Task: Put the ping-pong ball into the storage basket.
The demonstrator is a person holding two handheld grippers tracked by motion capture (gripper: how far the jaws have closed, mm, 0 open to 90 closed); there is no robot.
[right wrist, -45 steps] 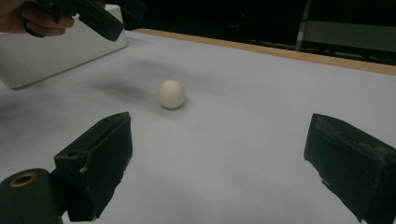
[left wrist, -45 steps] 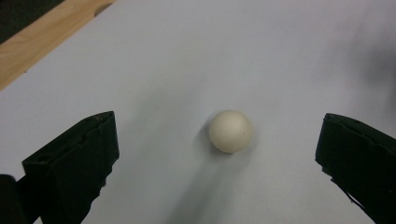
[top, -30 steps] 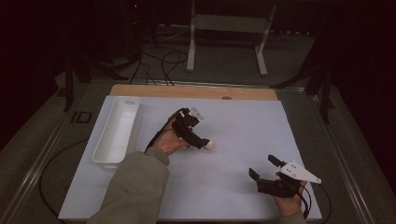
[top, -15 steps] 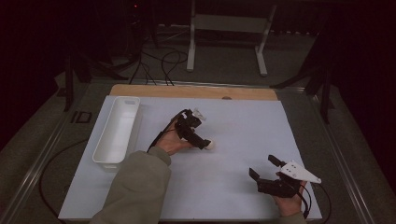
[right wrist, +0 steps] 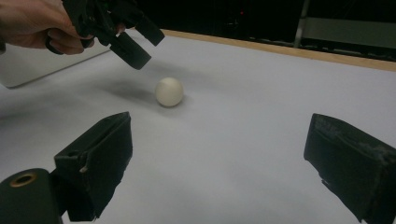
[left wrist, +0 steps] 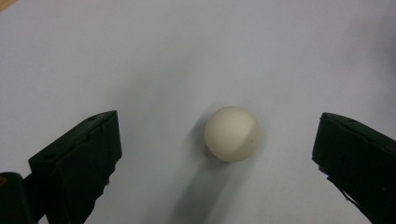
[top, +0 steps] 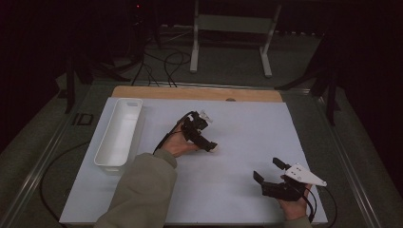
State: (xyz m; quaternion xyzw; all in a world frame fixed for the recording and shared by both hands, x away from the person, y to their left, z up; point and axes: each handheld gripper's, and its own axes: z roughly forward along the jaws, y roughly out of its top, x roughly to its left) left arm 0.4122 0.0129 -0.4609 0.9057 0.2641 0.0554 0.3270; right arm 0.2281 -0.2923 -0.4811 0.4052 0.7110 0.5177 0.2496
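While the left hand-held gripper [top: 207, 142] is held low over the white tabletop [top: 237, 123] with its jaws spread wide and nothing between them pinched, the small cream ball [left wrist: 232, 133] is seen straight ahead of it, inside the gap between the two black jaws. In the left gripper view the ball rests on the tabletop a little nearer the right-hand jaw than the left-hand one, touching neither. Being round, the ball has no long axis, so no turning of the wrist is called for; only the centring of the gap over it matters. From the right gripper view the left hand-held gripper [right wrist: 135, 39] is seen hanging just above and beside the ball [right wrist: 169, 91], its jaw tips not yet brought down to the level of the ball's middle.

Farther out, the right hand-held gripper [top: 275, 176] is held near the person's edge of the tabletop, released as well, with its jaws wide apart and the ball well ahead of them. The left one is therefore judged the nearer by far, and the grasp is judged to be its work: a short drop, a slight shift toward the ball's side, then a closing. Beyond the left hand, a long white tray [top: 111, 152] lies near the tabletop's edge, well apart from the ball.
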